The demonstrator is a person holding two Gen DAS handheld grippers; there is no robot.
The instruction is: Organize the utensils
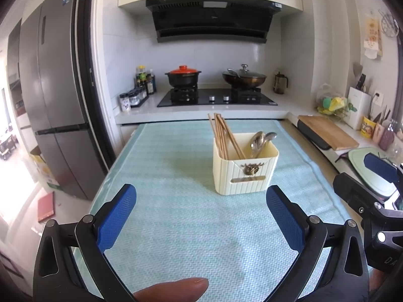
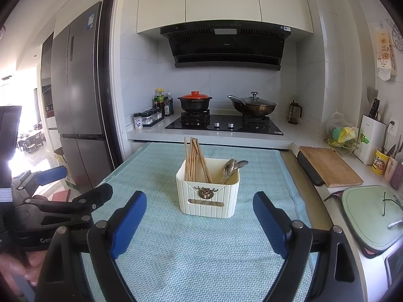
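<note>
Left tongs (image 1: 201, 211) and right tongs (image 2: 200, 214) both standing spread wide, pinching nothing, hovering over light-blue mat (image 1: 176, 226) on bench. Cream utensil holder (image 2: 207, 198) sitting centre frame, carrying chopsticks (image 2: 195, 158) left, spoons (image 2: 231, 167) right.

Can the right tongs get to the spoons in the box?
Probably yes. The right tongs are open and empty, pointing at the cream box. Only bare mat lies between. The spoons stick up above the rim, apart from the chopsticks.
</note>
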